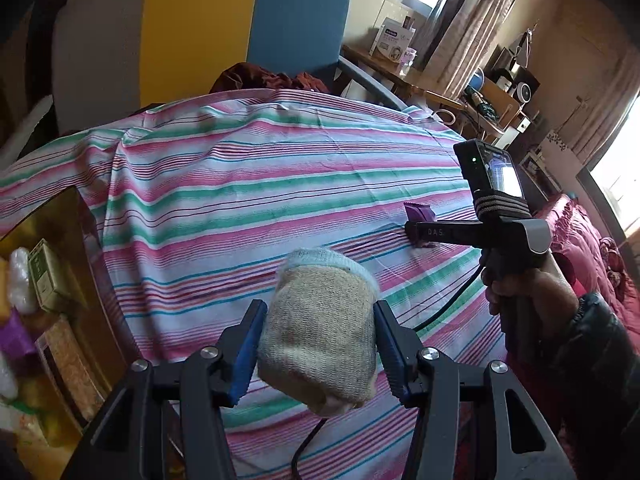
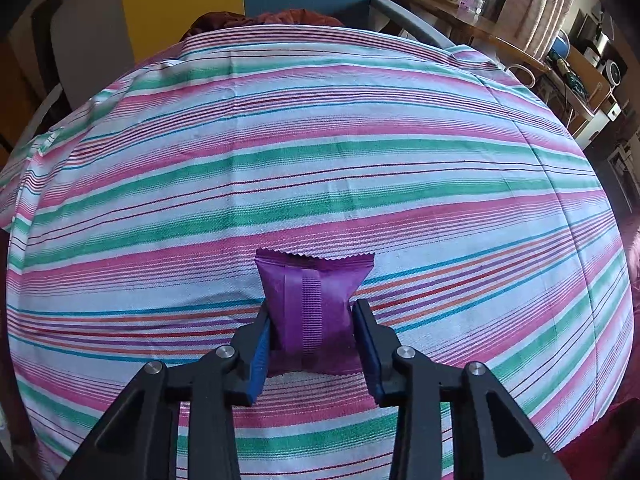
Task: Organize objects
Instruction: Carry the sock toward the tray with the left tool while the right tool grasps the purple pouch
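Note:
A rolled beige sock (image 1: 320,336) with a white cuff is held above the striped cloth (image 1: 240,184), and my left gripper (image 1: 318,314) is shut on it, blue pads on both its sides. On the cloth lies a purple snack packet (image 2: 312,284), seam side up. My right gripper (image 2: 313,312) is shut on it, the pads pinching its middle. The left wrist view shows the same packet (image 1: 418,213) to the right, under the right gripper (image 1: 416,236), which a hand holds.
At the left edge stands an open golden box (image 1: 64,208) holding a small green carton (image 1: 46,276), a purple packet (image 1: 16,340) and white wrapped pieces. A yellow and blue chair back (image 1: 240,20) rises behind the table. Red bedding (image 1: 580,248) lies to the right.

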Tool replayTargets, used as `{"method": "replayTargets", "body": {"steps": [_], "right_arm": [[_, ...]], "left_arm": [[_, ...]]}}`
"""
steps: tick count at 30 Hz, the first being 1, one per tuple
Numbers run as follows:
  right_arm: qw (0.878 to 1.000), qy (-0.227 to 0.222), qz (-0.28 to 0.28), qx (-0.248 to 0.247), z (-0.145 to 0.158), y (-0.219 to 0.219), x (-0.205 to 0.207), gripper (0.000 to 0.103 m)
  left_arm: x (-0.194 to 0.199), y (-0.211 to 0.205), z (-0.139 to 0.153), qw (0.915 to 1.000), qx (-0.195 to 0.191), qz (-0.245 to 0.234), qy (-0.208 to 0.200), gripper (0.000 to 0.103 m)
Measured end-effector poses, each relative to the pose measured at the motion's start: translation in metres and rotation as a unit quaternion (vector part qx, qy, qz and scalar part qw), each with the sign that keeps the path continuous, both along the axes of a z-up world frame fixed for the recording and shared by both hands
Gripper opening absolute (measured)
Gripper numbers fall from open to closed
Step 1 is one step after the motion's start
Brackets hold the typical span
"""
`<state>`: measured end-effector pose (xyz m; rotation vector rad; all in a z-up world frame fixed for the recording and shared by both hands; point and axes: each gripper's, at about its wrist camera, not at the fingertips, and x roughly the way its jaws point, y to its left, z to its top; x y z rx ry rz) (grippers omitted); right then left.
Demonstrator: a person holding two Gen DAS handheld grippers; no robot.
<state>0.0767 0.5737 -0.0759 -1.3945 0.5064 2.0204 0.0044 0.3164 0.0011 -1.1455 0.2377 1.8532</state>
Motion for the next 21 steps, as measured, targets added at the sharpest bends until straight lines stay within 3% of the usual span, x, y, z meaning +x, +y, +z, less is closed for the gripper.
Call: {"method": "replayTargets", "body": {"steps": [5, 10, 13, 17, 21], "right_arm": [[1.0, 0.009, -0.003, 0.009, 0.004, -0.002, 0.004, 0.034], [0.998, 0.054, 0.024, 0.015, 0.02, -0.012, 0.004, 0.034], [0.996, 0.07, 0.052, 0.016, 0.025, -0.021, -0.001, 0.034], [0.993, 0.066, 0.093, 0.023, 0.024, -0.042, -0.015, 0.034], [0.992, 0.051, 0.115, 0.031, 0.018, -0.051, -0.022, 0.034]], "left_arm": [[-0.005, -0.039, 0.012, 0.9992, 0.026, 0.03, -0.002, 0.054], [-0.032, -0.111, 0.03, 0.993, 0.061, 0.101, 0.0, 0.054], [-0.054, -0.169, 0.038, 0.983, 0.068, 0.17, 0.012, 0.054], [-0.078, -0.245, 0.036, 0.9634, 0.063, 0.26, 0.018, 0.054], [-0.085, -0.282, 0.017, 0.9514, 0.052, 0.304, 0.004, 0.054]]}}
